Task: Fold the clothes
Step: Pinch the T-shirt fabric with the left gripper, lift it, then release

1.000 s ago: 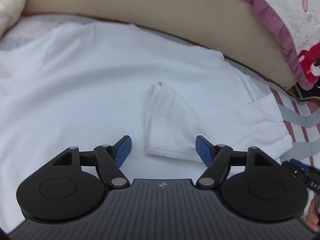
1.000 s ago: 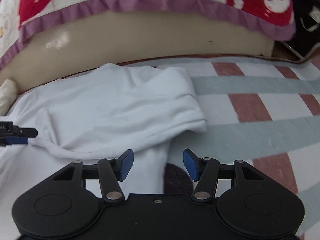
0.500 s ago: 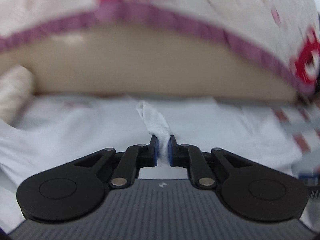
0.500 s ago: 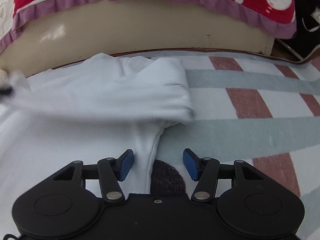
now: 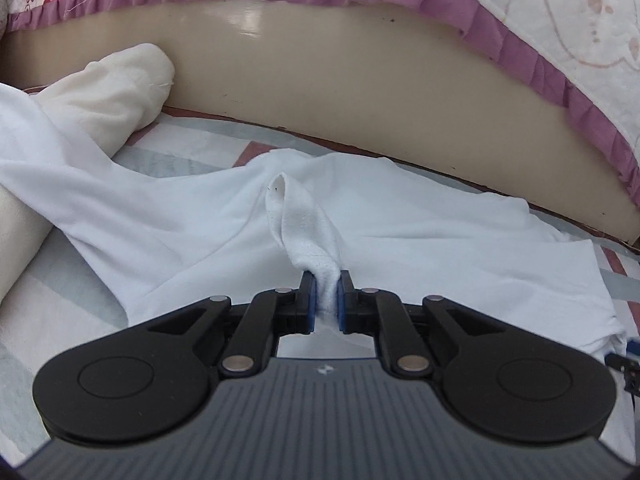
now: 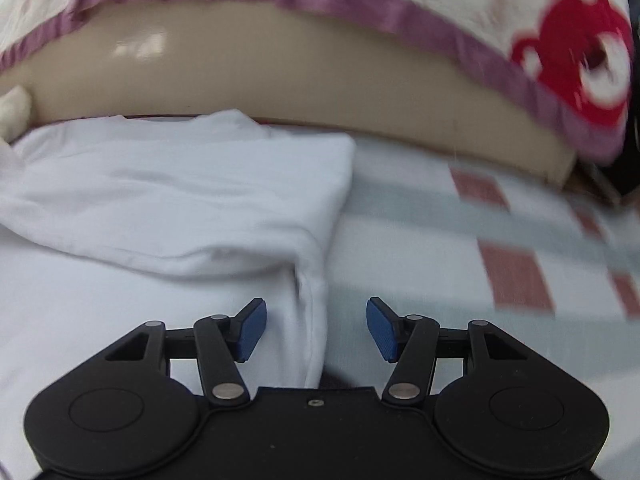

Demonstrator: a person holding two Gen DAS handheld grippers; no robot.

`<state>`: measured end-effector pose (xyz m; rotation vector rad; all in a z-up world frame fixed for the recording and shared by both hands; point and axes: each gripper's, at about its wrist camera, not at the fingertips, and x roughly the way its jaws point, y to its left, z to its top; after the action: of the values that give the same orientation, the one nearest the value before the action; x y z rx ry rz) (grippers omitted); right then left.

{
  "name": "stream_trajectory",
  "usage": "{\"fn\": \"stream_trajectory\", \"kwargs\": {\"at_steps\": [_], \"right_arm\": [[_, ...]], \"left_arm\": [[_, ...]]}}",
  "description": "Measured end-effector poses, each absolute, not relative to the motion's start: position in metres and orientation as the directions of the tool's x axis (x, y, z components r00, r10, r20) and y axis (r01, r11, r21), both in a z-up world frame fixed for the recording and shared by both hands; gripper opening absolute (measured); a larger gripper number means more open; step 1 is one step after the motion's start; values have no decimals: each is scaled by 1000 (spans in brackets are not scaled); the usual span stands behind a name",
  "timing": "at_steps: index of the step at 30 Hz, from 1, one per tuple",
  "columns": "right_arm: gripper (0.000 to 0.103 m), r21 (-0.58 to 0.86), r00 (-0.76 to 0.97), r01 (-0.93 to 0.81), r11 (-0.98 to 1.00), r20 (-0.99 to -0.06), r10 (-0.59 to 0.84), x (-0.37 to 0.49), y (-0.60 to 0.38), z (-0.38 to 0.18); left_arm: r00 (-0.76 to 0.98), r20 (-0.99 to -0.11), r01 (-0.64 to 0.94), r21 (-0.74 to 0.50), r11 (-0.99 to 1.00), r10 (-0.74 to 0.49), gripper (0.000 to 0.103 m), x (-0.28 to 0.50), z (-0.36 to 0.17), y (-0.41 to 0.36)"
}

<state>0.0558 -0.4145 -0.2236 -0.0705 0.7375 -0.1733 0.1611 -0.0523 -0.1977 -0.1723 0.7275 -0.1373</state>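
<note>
A white T-shirt [image 5: 420, 216] lies spread on a striped mat. My left gripper [image 5: 325, 300] is shut on the shirt's folded sleeve [image 5: 300, 220] and holds it pinched and raised above the shirt's body. In the right wrist view the shirt [image 6: 168, 192] lies with one side folded over. My right gripper [image 6: 316, 328] is open, and the shirt's right edge [image 6: 314, 320] runs between its blue fingers. The right view is blurred.
A beige bed base [image 5: 360, 80] with a purple-frilled quilt [image 5: 560, 20] runs along the back. A cream rolled cloth [image 5: 116, 92] lies at the far left. The striped mat [image 6: 480, 248] extends to the right of the shirt.
My left gripper shut on the folded sleeve and lifted it off the shirt. My right gripper stayed open and moved in over the shirt's right edge.
</note>
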Motion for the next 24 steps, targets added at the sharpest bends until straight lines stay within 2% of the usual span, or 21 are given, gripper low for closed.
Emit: {"fn": "stream_trajectory", "kwargs": {"at_steps": [1, 2, 3, 7, 10, 13, 18, 21, 22, 23, 24], "right_arm": [[50, -134, 735, 138, 981, -650, -192, 59, -417, -223], [20, -107, 743, 151, 983, -644, -184, 58, -421, -221], [9, -80, 750, 164, 983, -637, -177, 58, -426, -219], [13, 49, 760, 235, 971, -632, -152, 55, -447, -213], [19, 145, 738, 282, 948, -665, -118, 58, -462, -220], [26, 124, 728, 290, 949, -672, -135, 58, -460, -219], [28, 119, 711, 306, 945, -689, -143, 59, -459, -218], [30, 127, 689, 329, 936, -710, -145, 59, -459, -216], [31, 124, 661, 346, 930, -736, -147, 58, -457, -214], [37, 125, 630, 361, 924, -763, -143, 54, -454, -211], [37, 132, 602, 371, 919, -788, -130, 49, -452, -208]], "left_arm": [[739, -647, 68, -205, 976, -187, 10, 160, -197, -51], [740, -646, 71, -206, 976, -190, 10, 159, -196, -49], [740, -645, 75, -206, 976, -193, 10, 158, -195, -48], [735, -647, 87, -208, 974, -204, 10, 155, -194, -43], [683, -705, 86, -182, 979, -191, 10, 156, -213, -46], [663, -736, 40, -148, 988, -137, 11, 149, -222, -36], [620, -785, -110, -73, 991, 11, 10, 137, -221, 3], [622, -780, -105, -175, 979, -73, 10, 128, -211, 25], [632, -768, -94, -208, 974, -103, 12, 126, -207, 27], [642, -755, -82, -241, 967, -134, 14, 123, -203, 29], [650, -742, -67, -270, 960, -164, 19, 122, -200, 30]]}}
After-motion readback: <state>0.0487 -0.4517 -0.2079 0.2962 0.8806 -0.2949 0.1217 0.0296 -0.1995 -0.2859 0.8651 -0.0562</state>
